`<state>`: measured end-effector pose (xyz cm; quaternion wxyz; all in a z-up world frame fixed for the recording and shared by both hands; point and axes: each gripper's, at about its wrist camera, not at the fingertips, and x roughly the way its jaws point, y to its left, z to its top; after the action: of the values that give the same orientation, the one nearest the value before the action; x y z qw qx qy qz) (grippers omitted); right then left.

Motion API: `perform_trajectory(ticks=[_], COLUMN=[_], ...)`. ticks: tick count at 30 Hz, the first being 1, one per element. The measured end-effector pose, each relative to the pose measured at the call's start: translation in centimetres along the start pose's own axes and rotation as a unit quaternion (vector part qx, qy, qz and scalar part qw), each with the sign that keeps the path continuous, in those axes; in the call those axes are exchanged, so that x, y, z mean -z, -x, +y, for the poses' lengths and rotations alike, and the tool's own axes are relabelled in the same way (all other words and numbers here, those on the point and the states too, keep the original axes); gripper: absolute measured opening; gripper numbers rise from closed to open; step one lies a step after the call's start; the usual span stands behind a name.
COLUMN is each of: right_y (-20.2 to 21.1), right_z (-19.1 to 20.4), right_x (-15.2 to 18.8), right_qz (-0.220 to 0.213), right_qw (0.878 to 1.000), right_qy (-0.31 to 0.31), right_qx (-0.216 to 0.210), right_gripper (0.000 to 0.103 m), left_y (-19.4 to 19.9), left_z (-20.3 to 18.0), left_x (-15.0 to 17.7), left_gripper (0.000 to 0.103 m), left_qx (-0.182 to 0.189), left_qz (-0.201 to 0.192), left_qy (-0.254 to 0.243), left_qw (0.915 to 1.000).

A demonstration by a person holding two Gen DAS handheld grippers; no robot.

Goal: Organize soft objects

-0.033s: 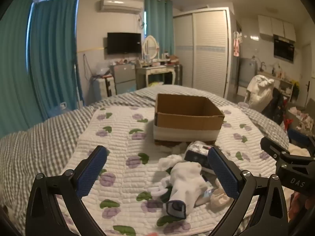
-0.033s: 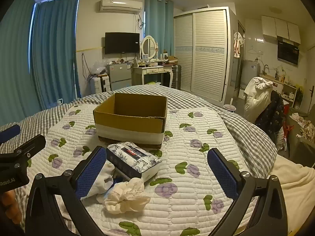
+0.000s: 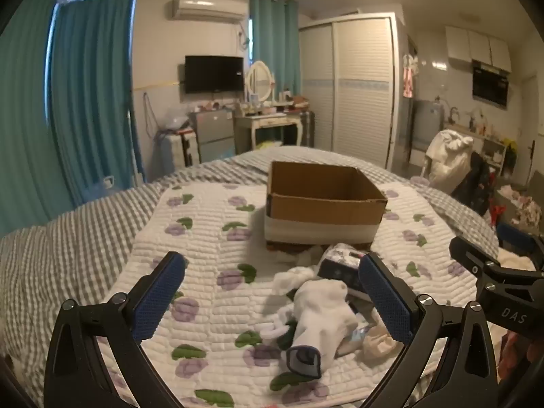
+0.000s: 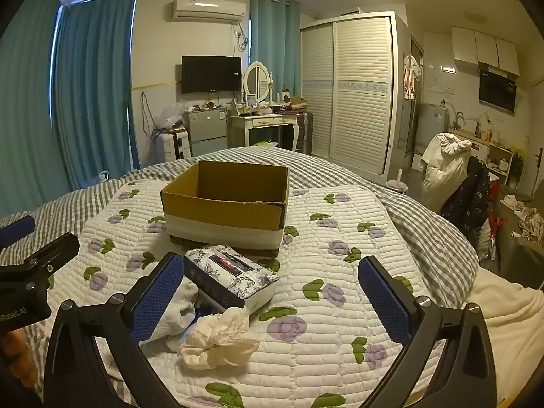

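Note:
An open cardboard box stands on the floral quilt. In front of it lie a floral tissue pack, a white sock with a dark cuff, partly hidden in the right wrist view, and a crumpled cream cloth. My left gripper is open above the sock. My right gripper is open, hovering right of the pile; it also shows in the left wrist view.
The quilt lies on a grey checked bed cover. Beyond the bed are a dressing table, a small fridge, a wardrobe and a chair piled with clothes. The left gripper's body shows at the left edge.

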<state>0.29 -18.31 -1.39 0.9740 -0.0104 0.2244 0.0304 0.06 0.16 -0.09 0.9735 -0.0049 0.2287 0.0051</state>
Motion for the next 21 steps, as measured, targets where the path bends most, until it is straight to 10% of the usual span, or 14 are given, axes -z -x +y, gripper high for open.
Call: perform_trajectory(ticks=[21], right_y=[-0.1], right_z=[0.2], right_x=[0.3], right_qz=[0.004], right_qw=[1.0], right_qy=[0.0], right_qx=[0.001], right_gripper=[0.103], left_y=[0.0], left_z=[0.0], left_x=[-0.1], left_gripper=[0.103], left_qx=[0.0], left_qz=[-0.003], left_qy=[-0.009], left_qw=[1.0])
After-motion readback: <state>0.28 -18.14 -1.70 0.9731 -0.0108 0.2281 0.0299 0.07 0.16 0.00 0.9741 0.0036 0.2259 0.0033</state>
